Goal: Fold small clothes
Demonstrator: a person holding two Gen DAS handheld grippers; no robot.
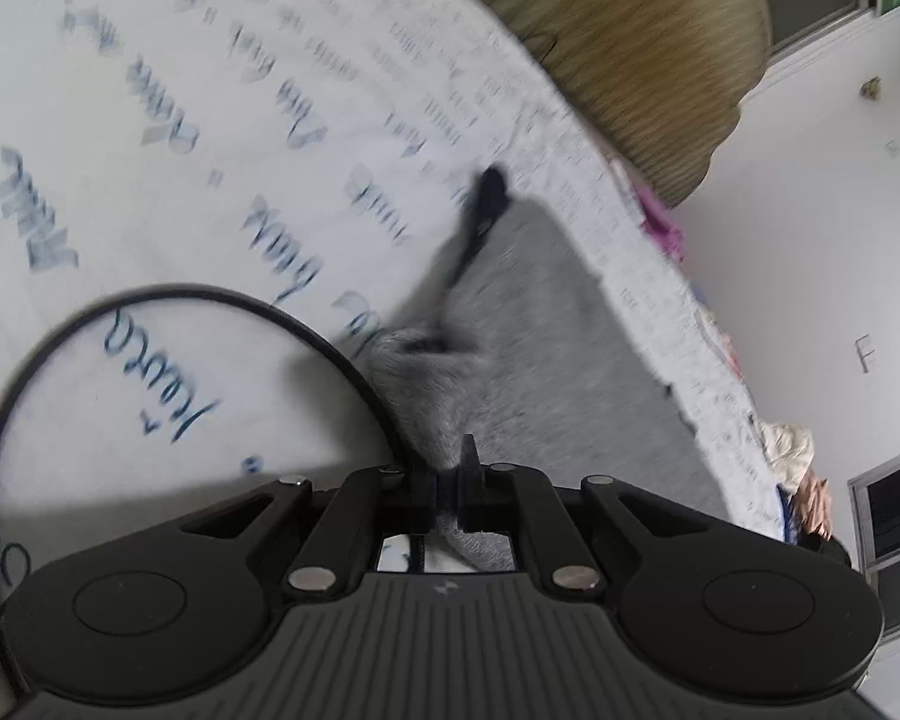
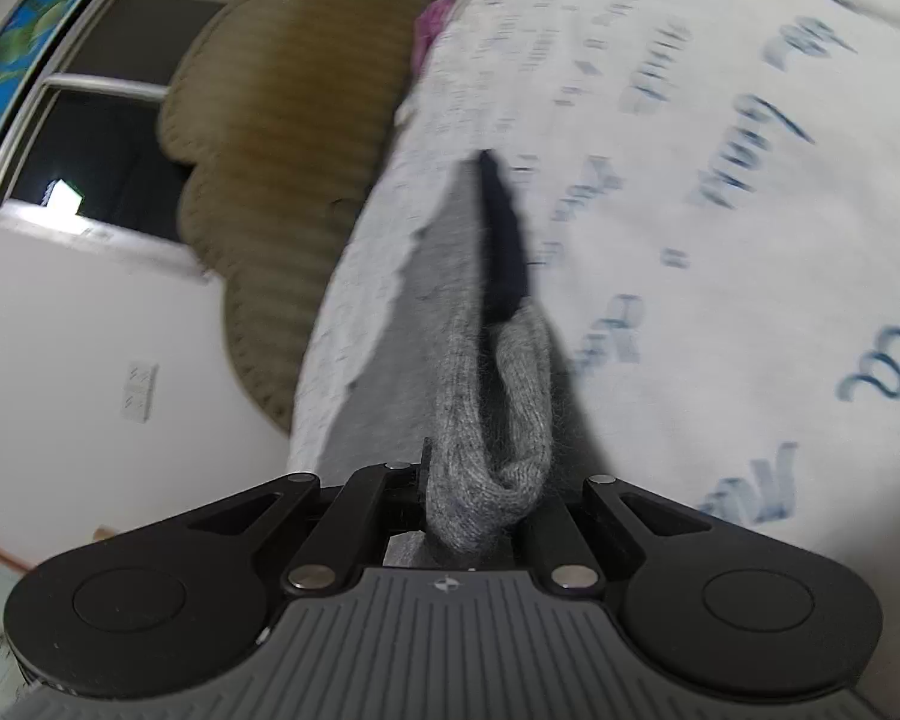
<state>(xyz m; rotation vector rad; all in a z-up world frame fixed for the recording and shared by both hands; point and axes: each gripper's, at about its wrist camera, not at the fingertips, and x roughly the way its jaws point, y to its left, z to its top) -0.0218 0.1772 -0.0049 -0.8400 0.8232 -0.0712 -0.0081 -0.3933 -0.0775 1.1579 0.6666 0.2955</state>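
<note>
left hand-held gripper (image 1: 448, 489): clamped on grey knit garment (image 1: 528, 324)
right hand-held gripper (image 2: 480, 498): clamped on garment's bunched edge
surface: white script-printed bedsheet (image 1: 210, 120)

Bed (image 1: 222, 120), white cover printed with blue script; grey knit garment (image 1: 540, 324) lies near one edge, tan ribbed cushion (image 1: 642, 60) at that edge's far end.

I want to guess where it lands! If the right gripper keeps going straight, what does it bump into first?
Probably the white bedsheet with blue writing. The right gripper, shut on the grey knit garment, points along it and slightly down at the bed, though depth is hard to judge.
</note>
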